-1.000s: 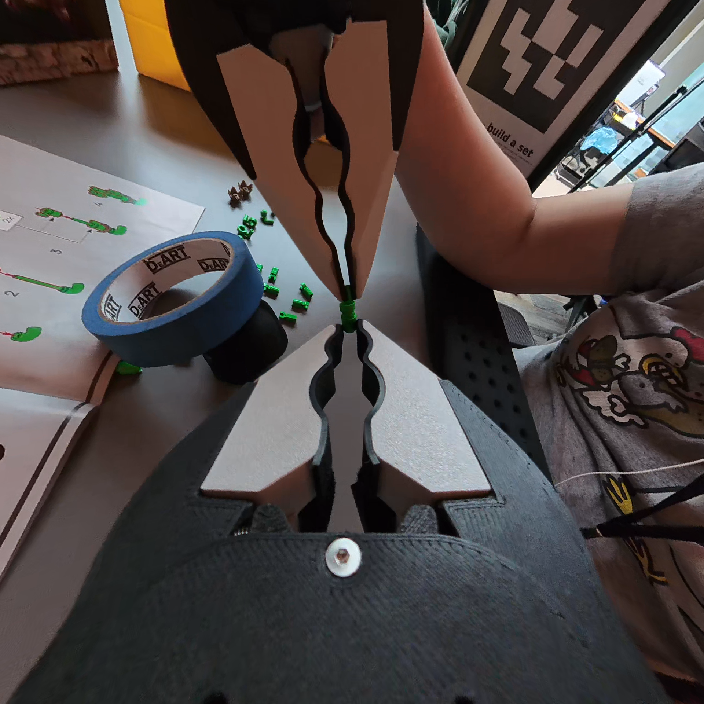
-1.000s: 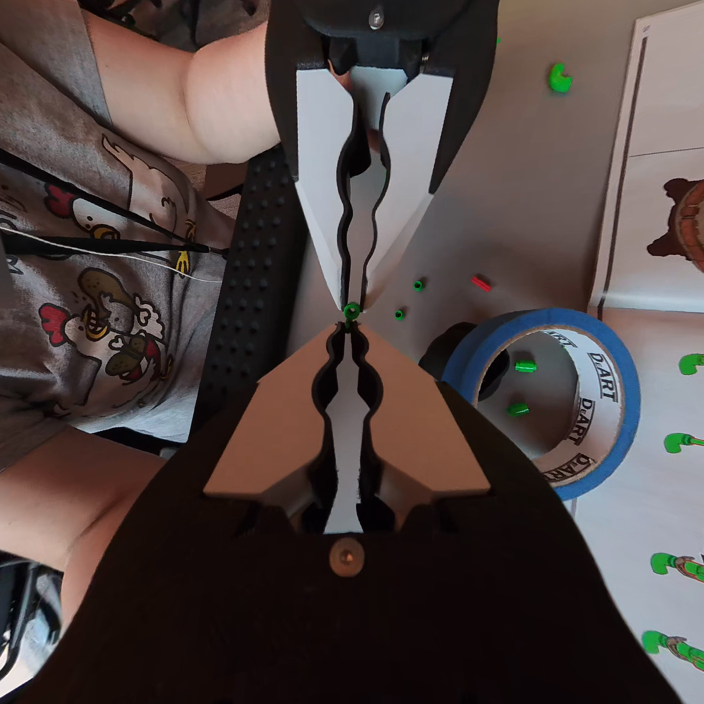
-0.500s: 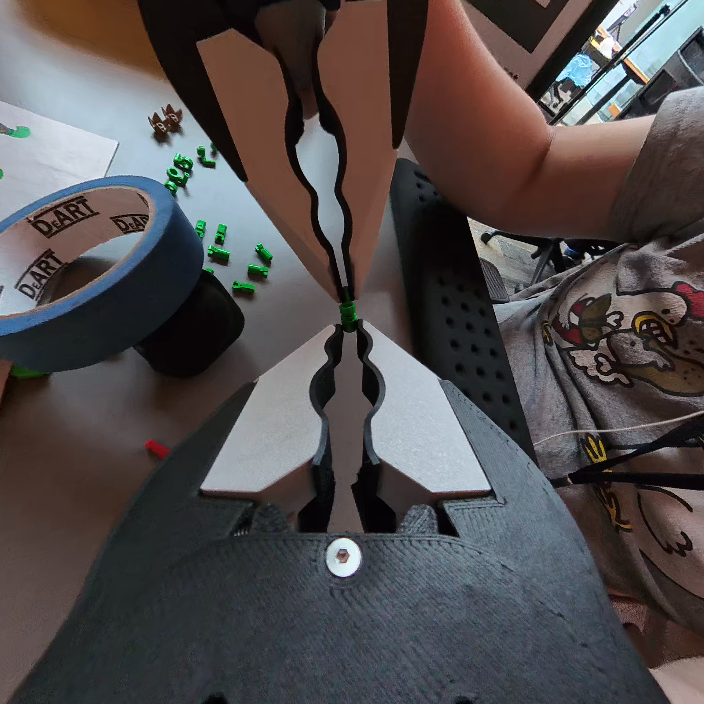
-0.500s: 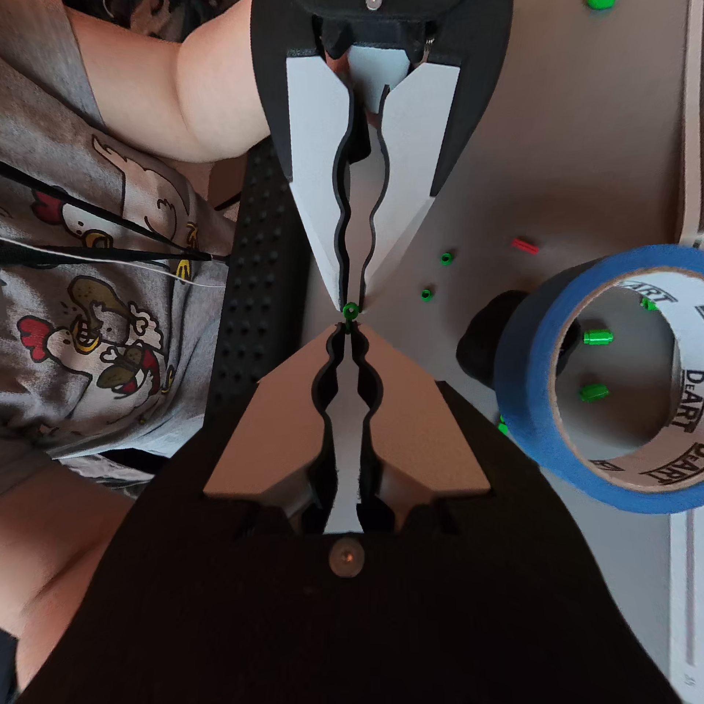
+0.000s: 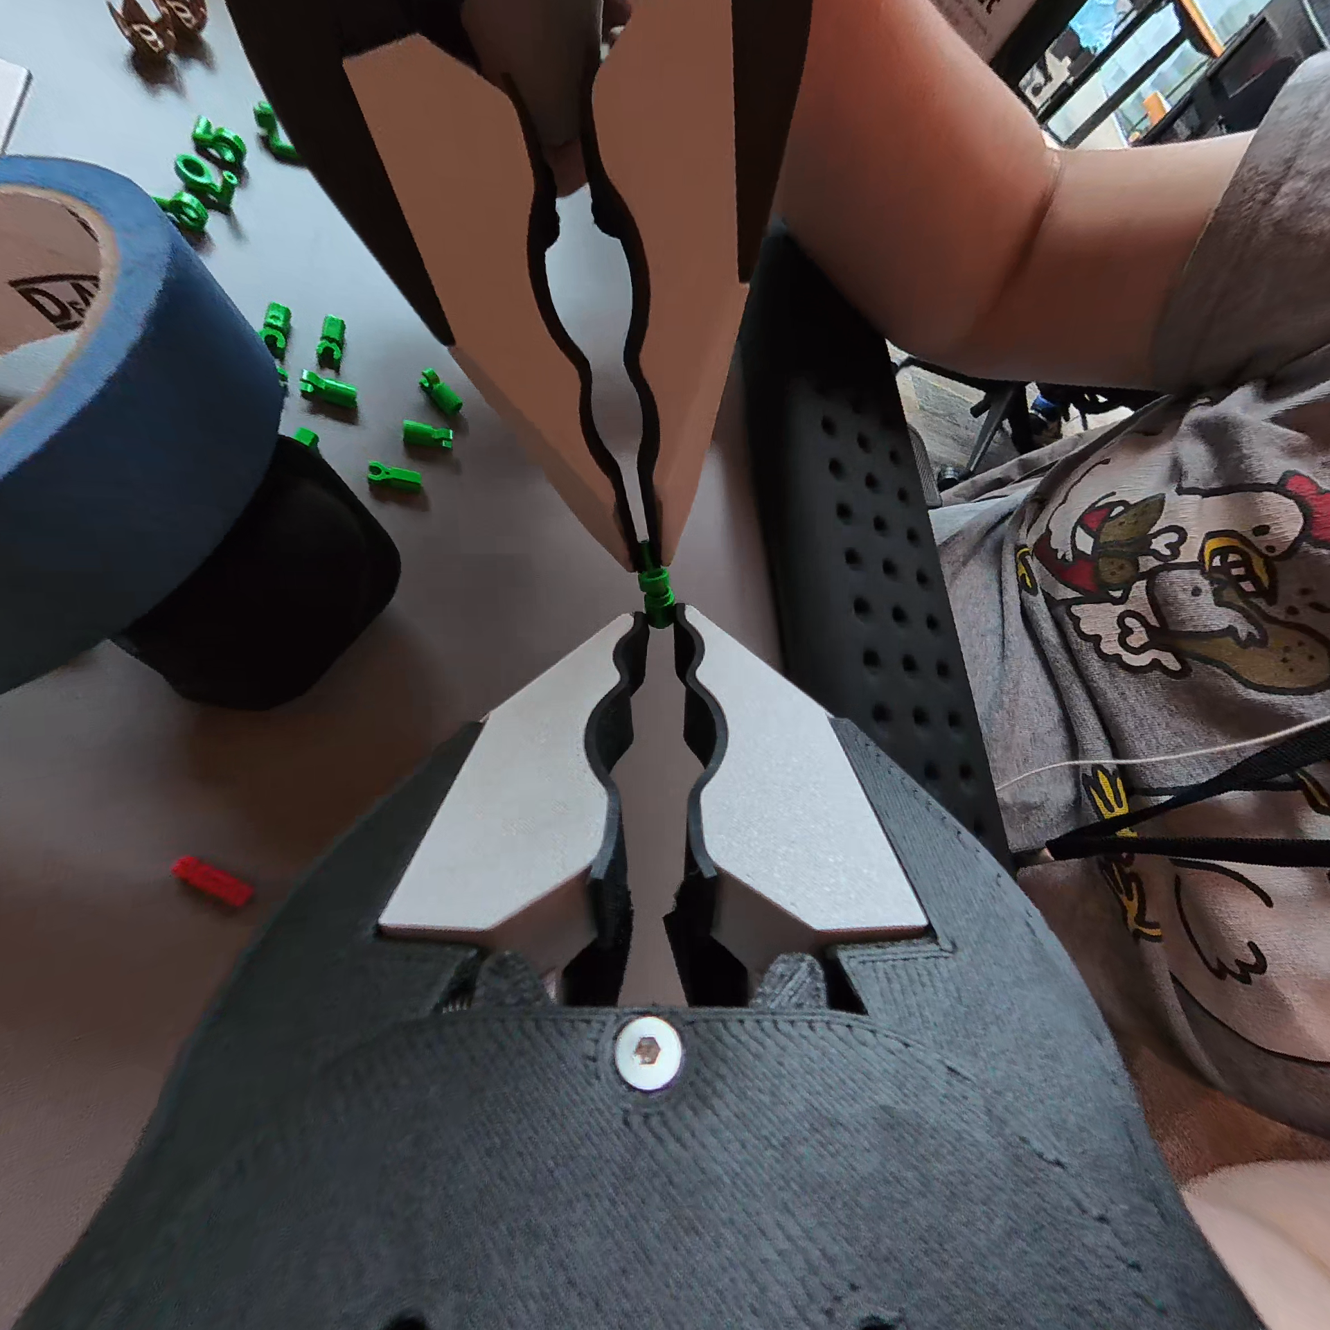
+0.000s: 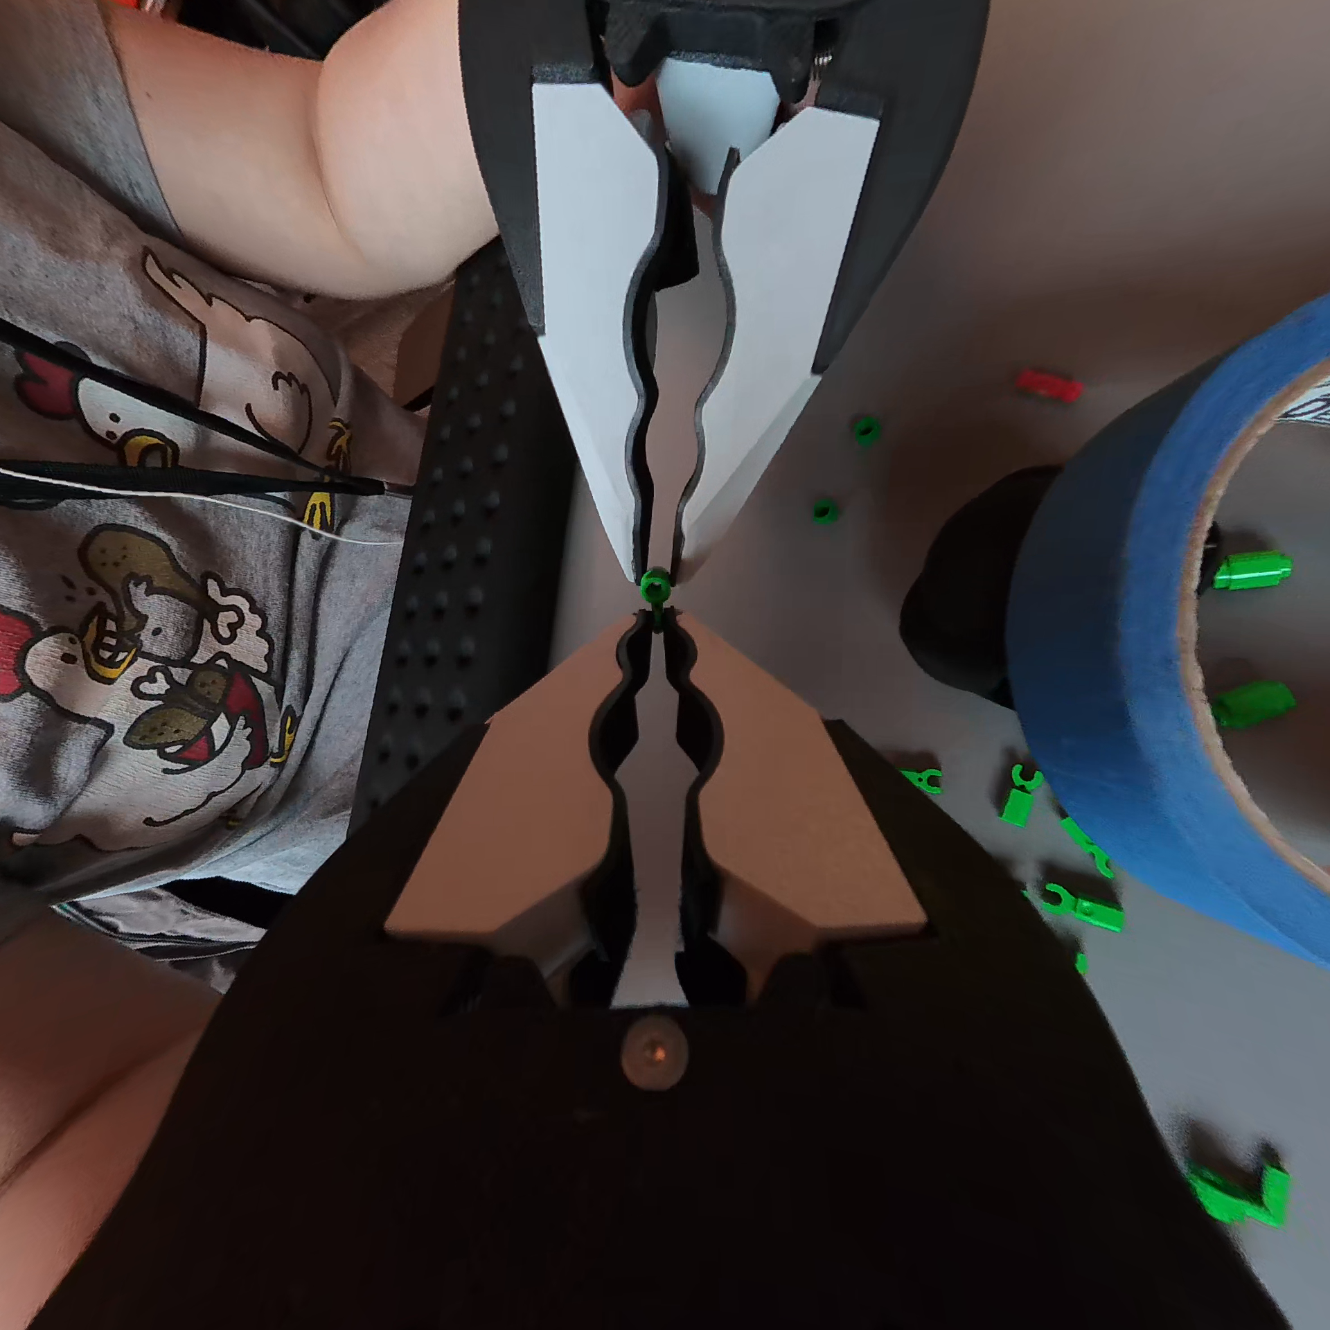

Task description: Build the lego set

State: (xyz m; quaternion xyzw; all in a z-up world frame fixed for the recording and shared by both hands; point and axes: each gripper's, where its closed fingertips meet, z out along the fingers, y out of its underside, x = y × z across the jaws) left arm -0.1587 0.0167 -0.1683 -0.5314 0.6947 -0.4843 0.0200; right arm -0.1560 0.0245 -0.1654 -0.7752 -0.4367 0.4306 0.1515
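A small green lego assembly point(image 5: 655, 591) is held in the air between my two grippers, which meet tip to tip above the grey table point(image 5: 108, 828). My left gripper point(image 5: 655, 625) is shut on its near end. My right gripper point(image 5: 645, 558) comes from the top of the left wrist view and is shut on the far end. In the right wrist view, my right gripper point(image 6: 655, 620) pinches the green assembly point(image 6: 655, 586) from below and the left gripper point(image 6: 655, 568) from above. Several loose green pieces point(image 5: 331, 388) lie on the table.
A blue tape roll point(image 5: 108, 396) leans on a black object point(image 5: 273, 576) to the left; it also shows in the right wrist view point(image 6: 1151, 648). A red piece point(image 5: 212, 879) lies near it. A black perforated chair part point(image 5: 863, 540) and a person's arm and grey shirt are at the table edge. The tips of both grippers are at nearly the same place. Left tips and right tips are each some 11 cm from the red piece point(image 5: 212, 879). Look for it in the right wrist view point(image 6: 1045, 382) too.
Both grippers stay shut tip to tip on the green assembly. They have moved together, so the tape roll looks closer and the instruction booklet has left both views.
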